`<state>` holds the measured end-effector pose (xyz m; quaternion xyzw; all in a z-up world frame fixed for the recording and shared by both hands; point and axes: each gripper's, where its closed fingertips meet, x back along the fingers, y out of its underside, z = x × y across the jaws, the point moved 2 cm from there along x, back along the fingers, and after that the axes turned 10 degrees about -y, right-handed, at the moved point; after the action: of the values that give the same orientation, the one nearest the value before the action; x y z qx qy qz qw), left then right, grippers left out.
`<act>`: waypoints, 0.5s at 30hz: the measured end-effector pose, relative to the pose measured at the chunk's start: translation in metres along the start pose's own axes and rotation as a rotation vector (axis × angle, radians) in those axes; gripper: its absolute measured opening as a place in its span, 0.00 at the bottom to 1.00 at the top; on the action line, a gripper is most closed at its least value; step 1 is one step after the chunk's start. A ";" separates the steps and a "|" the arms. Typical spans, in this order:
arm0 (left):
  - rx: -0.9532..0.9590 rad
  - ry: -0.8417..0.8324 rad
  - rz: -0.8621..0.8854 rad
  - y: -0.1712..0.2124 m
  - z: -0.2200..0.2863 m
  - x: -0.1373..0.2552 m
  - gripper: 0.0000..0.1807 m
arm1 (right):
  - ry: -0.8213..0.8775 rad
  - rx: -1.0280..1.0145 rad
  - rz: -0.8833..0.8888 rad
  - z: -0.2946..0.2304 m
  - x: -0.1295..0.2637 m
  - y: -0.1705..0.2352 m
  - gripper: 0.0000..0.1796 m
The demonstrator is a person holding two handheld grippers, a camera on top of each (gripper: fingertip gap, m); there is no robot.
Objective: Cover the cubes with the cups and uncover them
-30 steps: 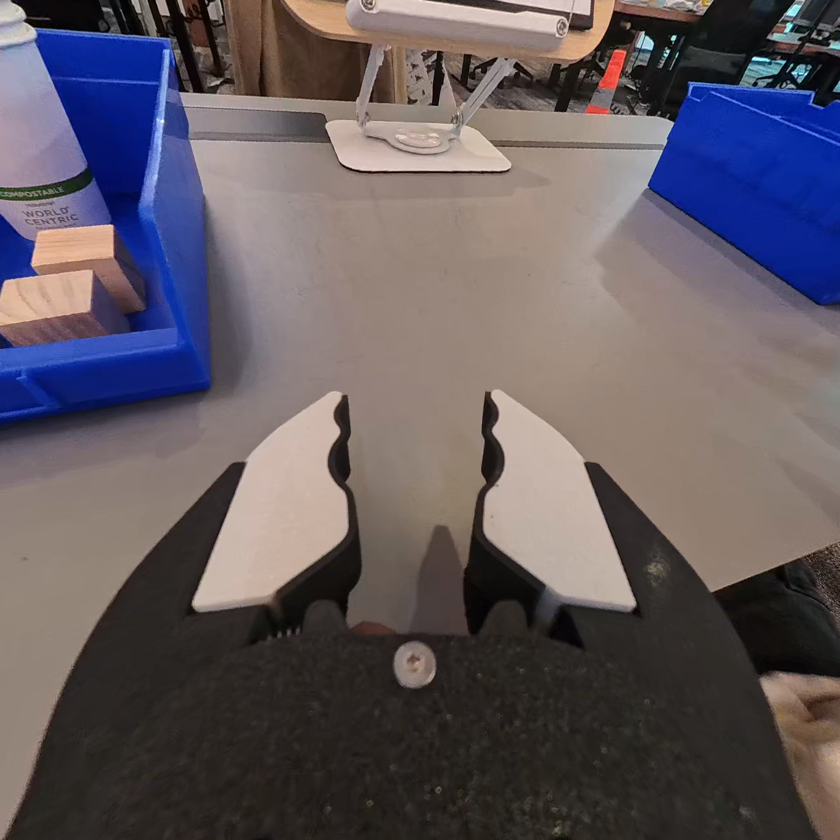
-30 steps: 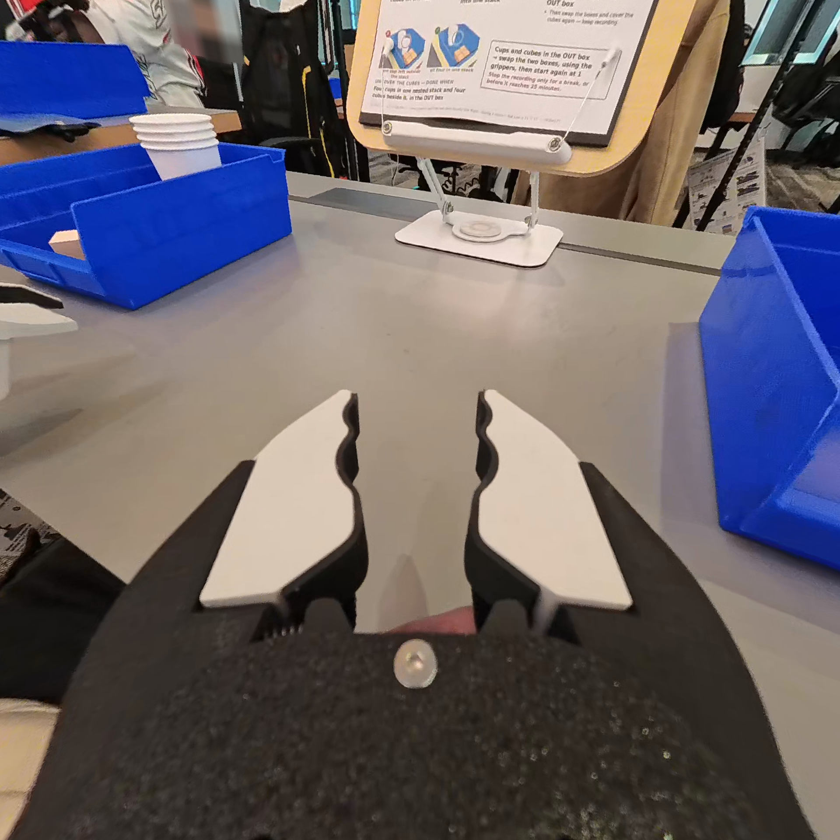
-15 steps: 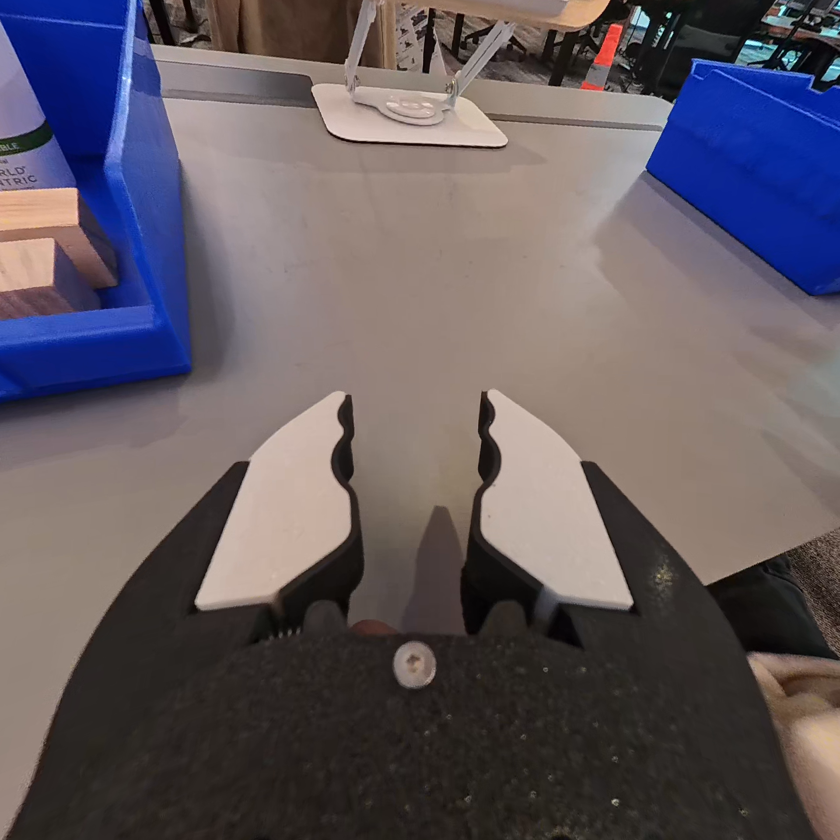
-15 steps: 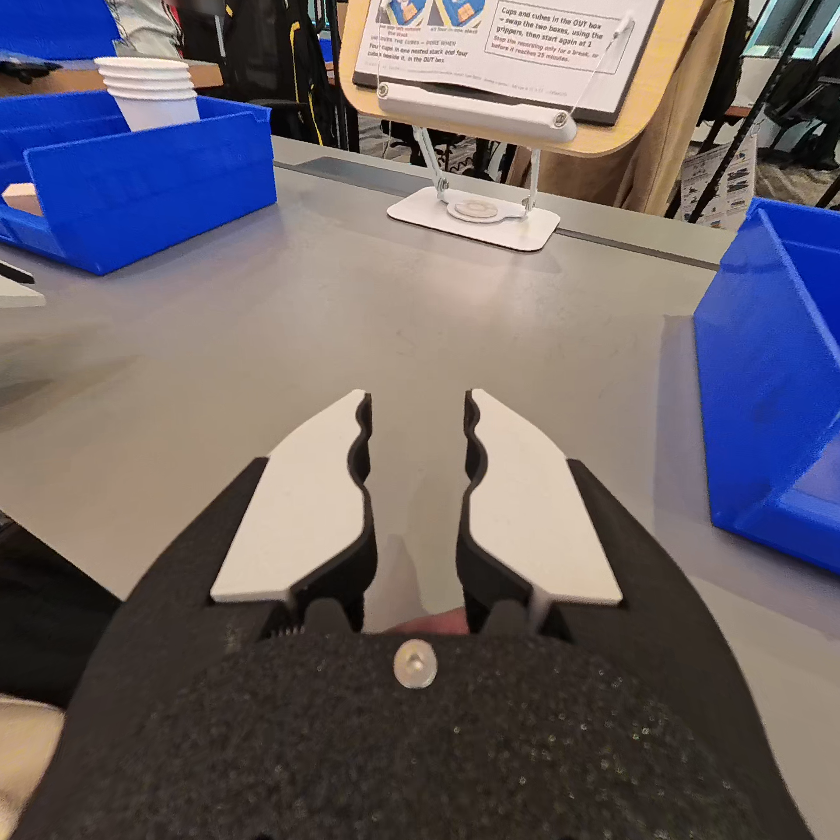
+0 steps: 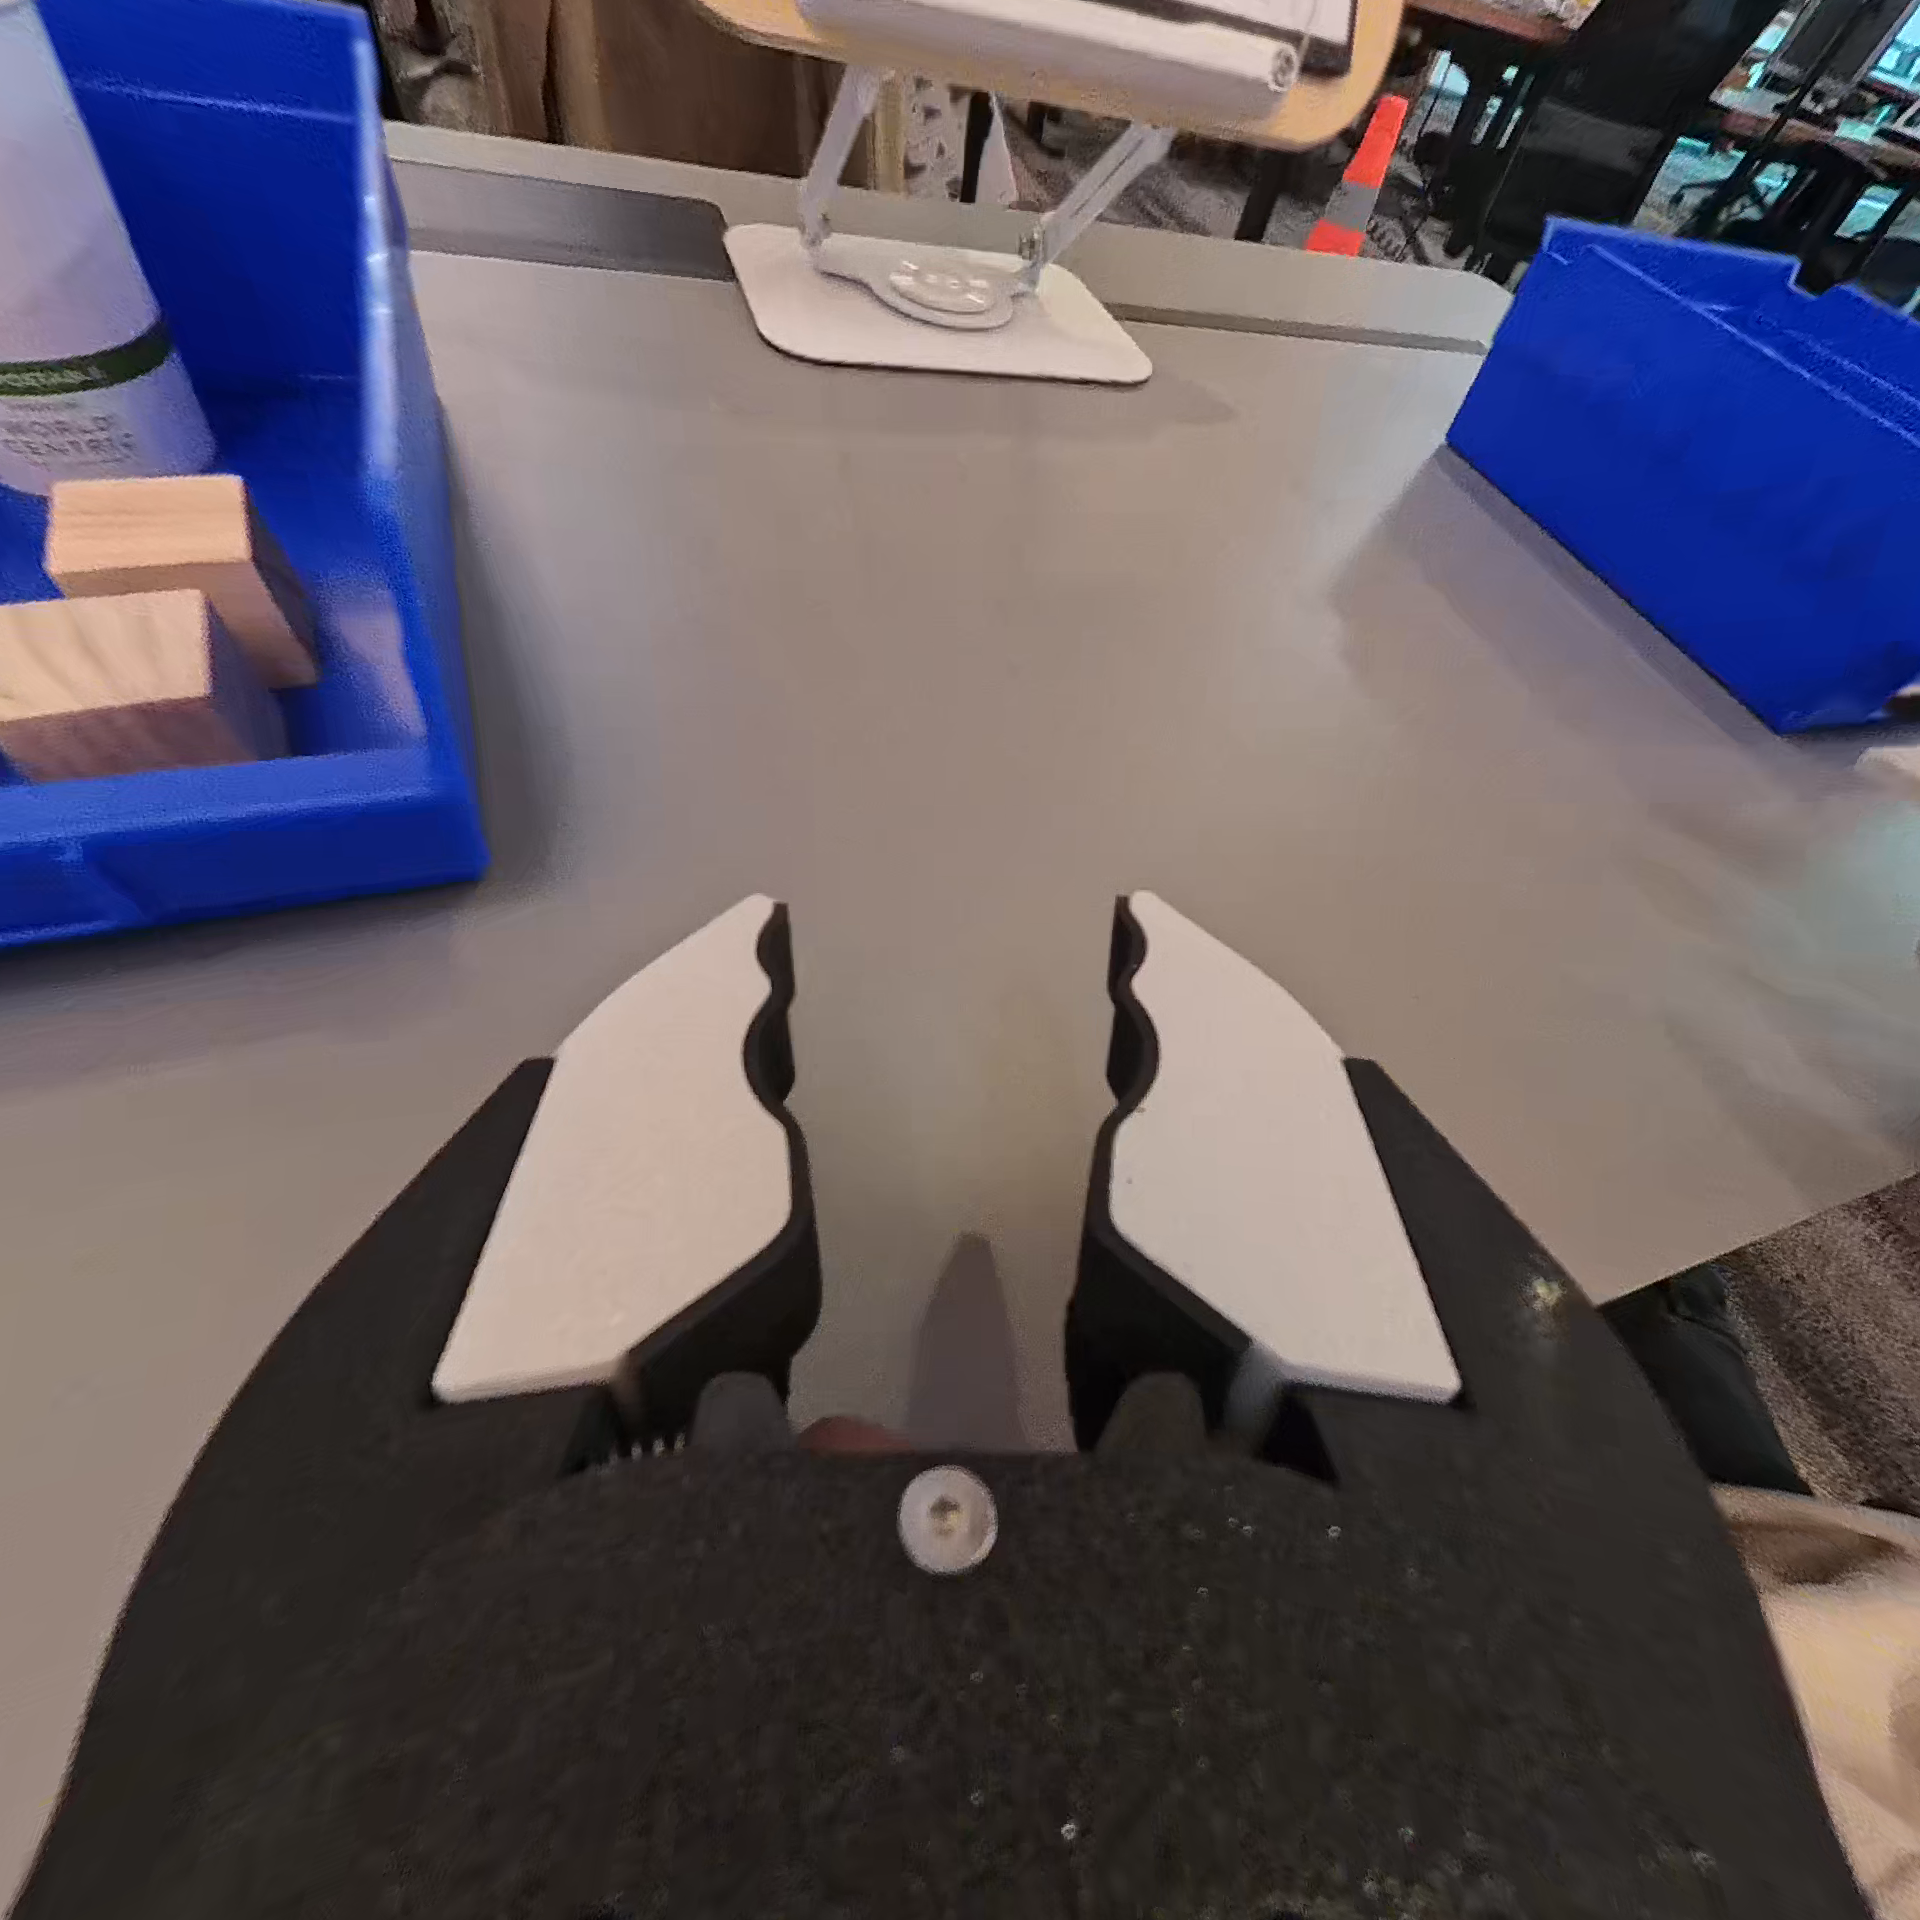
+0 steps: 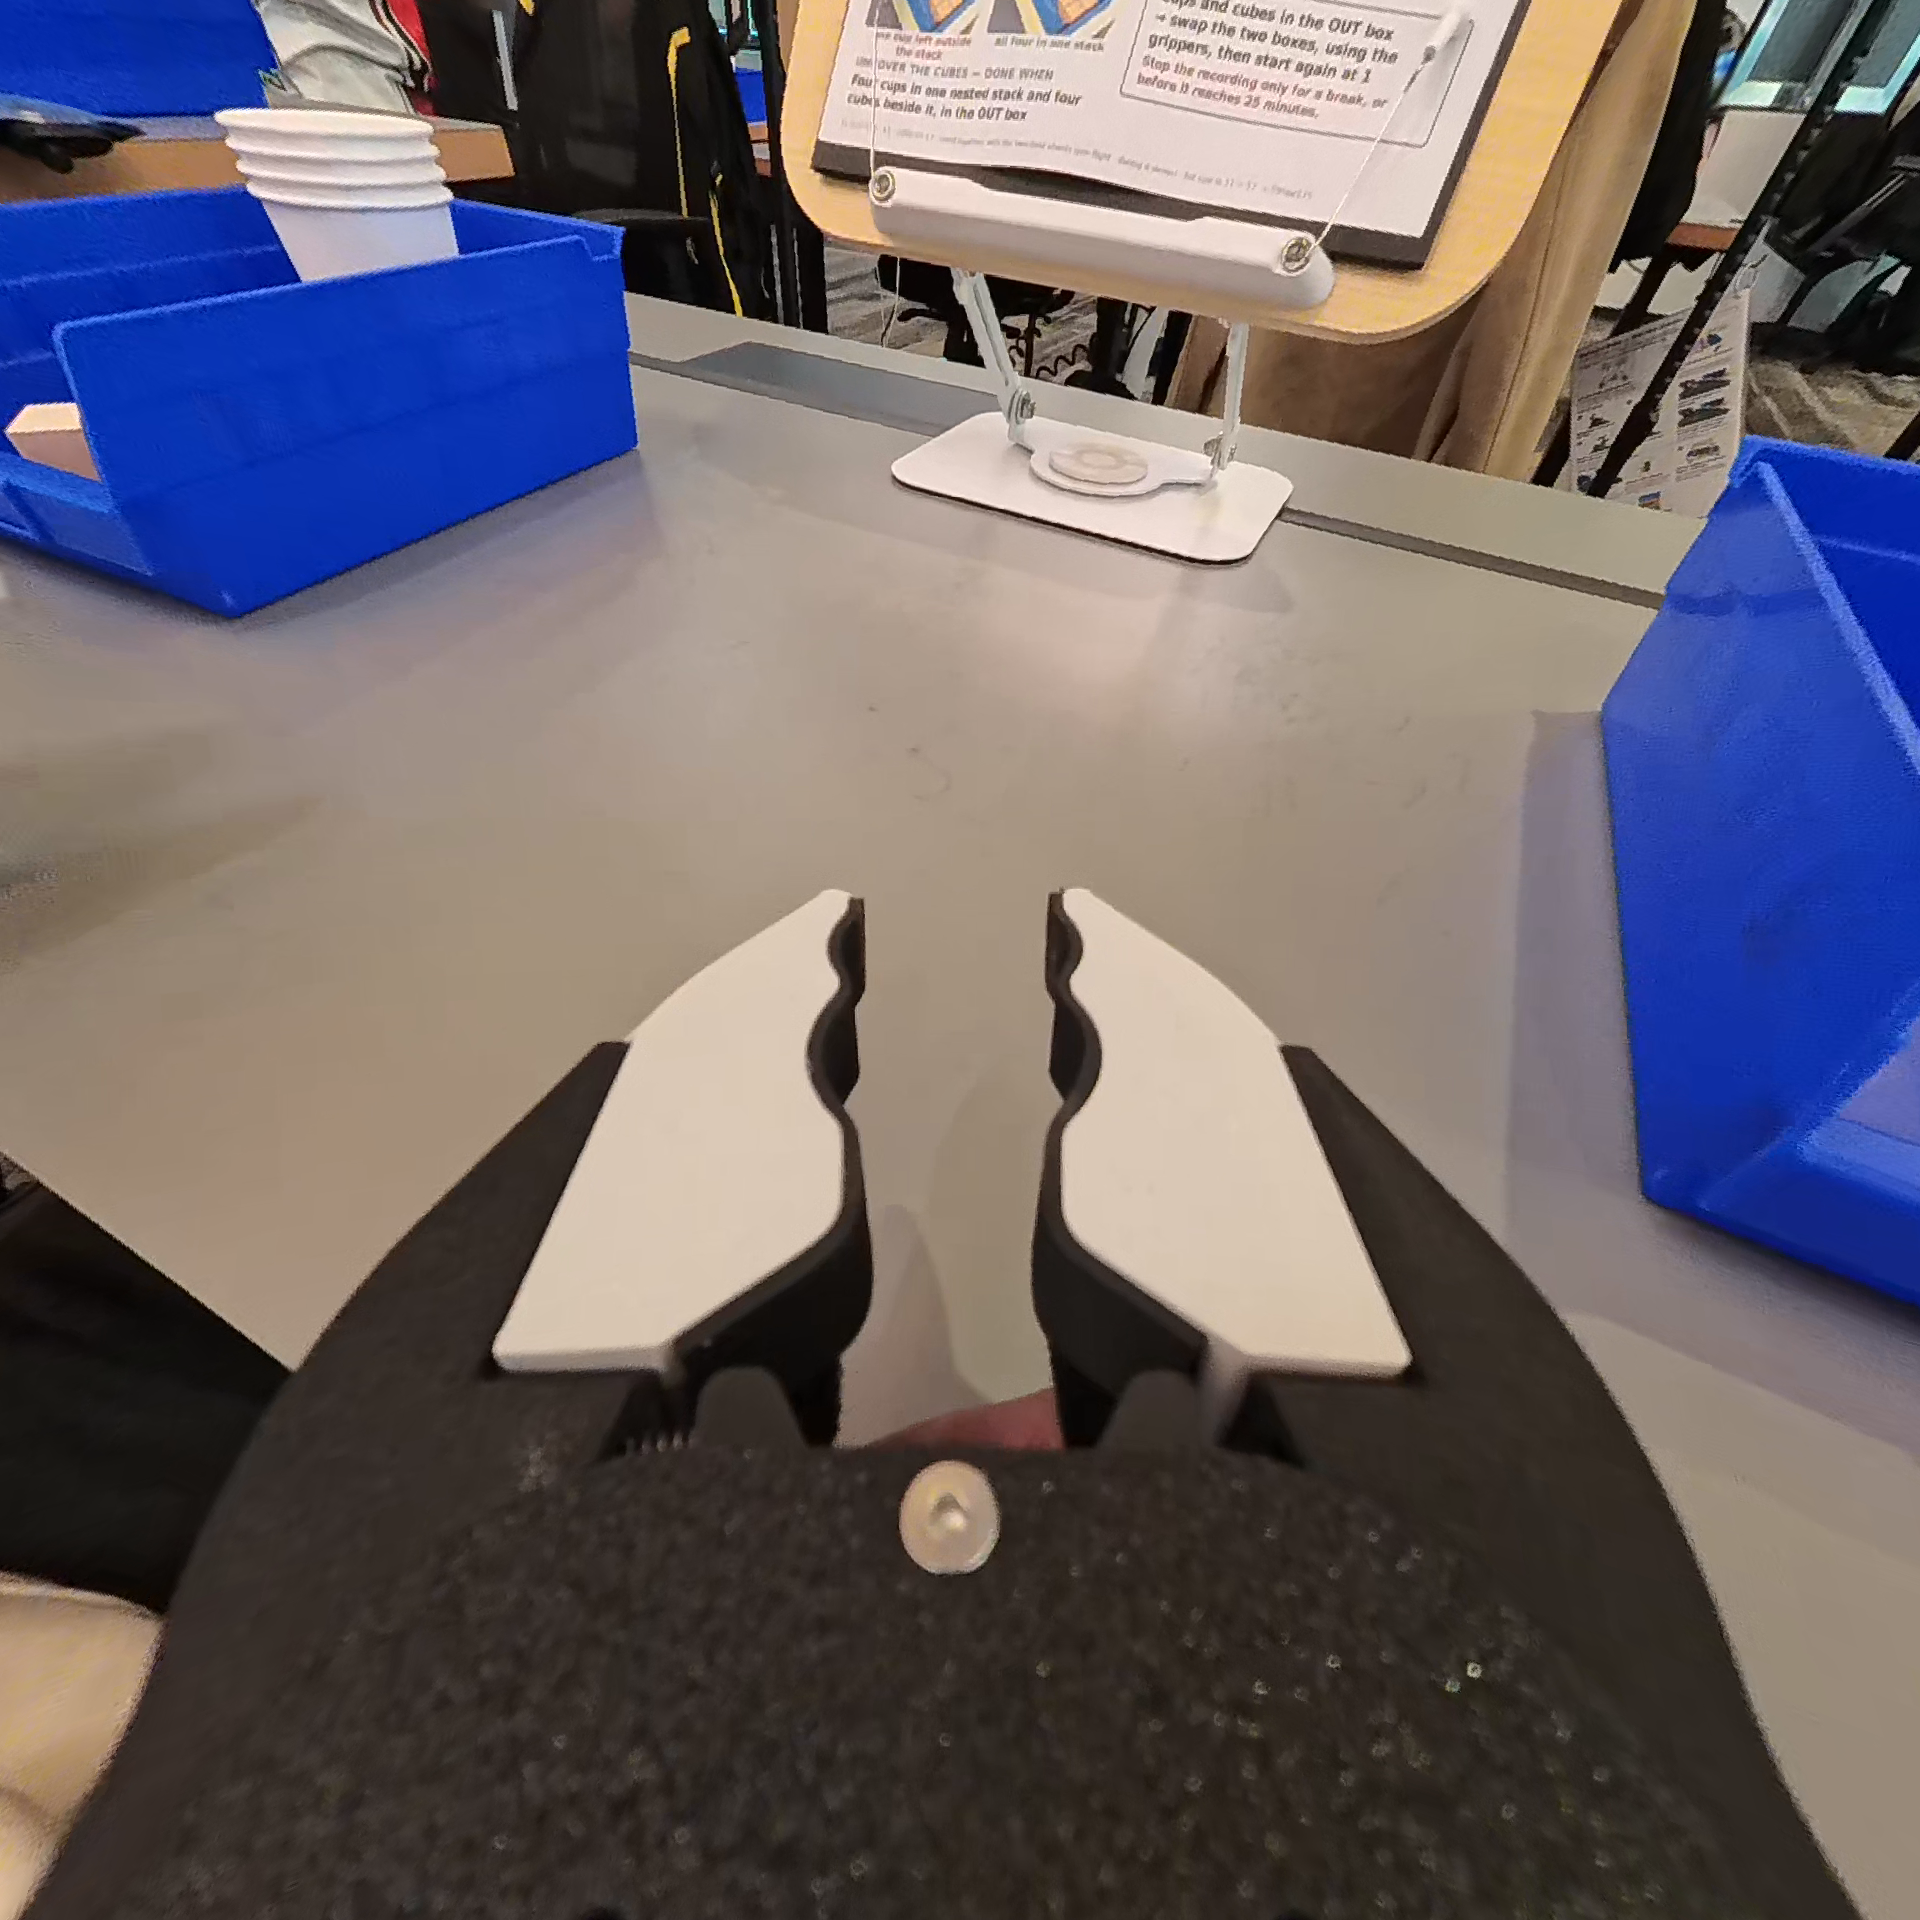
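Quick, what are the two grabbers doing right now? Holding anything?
Left gripper: open, fingers apart, holding nothing.
Right gripper: open, smaller gap, holding nothing.

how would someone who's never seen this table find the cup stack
Find the blue bin at the grey table's left edge. The cup stack stands upright at its far end: nested white paper cups rising above the bin wall, unlike the low wooden cubes beside it.

Both bins (image 6: 343, 416) are bright blue, table (image 6: 831, 727) plain grey, cups (image 6: 343, 187) white, cubes (image 5: 145, 540) pale wood grain.
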<state>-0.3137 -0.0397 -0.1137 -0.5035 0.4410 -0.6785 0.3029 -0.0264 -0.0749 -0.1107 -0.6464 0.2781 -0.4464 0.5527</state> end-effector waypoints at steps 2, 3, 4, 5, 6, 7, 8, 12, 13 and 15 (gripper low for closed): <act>0.026 -0.018 0.004 -0.010 -0.012 0.005 0.33 | 0.000 0.003 -0.004 0.000 0.000 0.000 0.18; 0.037 -0.039 0.020 -0.015 -0.020 0.007 0.33 | 0.000 0.001 -0.002 0.000 0.000 0.000 0.18; 0.040 -0.063 0.032 -0.020 -0.029 0.010 0.33 | 0.000 -0.002 0.001 0.001 0.001 0.000 0.18; 0.035 -0.093 0.040 -0.026 -0.039 0.011 0.33 | 0.001 -0.006 0.003 0.001 0.001 -0.001 0.18; 0.020 -0.130 0.043 -0.032 -0.051 0.011 0.33 | -0.001 -0.010 0.005 0.001 0.002 -0.002 0.18; -0.007 -0.157 0.024 -0.039 -0.063 0.009 0.33 | -0.004 -0.013 0.008 0.002 0.003 -0.002 0.17; -0.048 -0.161 -0.031 -0.043 -0.072 0.005 0.32 | -0.005 -0.016 0.012 0.002 0.003 -0.003 0.17; -0.170 -0.250 -0.291 -0.060 -0.118 -0.013 0.33 | -0.017 -0.024 0.006 0.000 0.002 -0.002 0.17; -0.178 -0.276 -0.359 -0.063 -0.129 -0.020 0.34 | -0.021 -0.026 0.007 -0.001 0.002 -0.002 0.17; -0.168 -0.293 -0.476 -0.068 -0.143 -0.037 0.34 | -0.025 -0.025 0.007 -0.002 0.002 -0.003 0.17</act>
<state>-0.4364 0.0627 -0.0824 -0.7086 0.3167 -0.6117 0.1528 -0.0280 -0.0770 -0.1077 -0.6578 0.2792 -0.4330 0.5494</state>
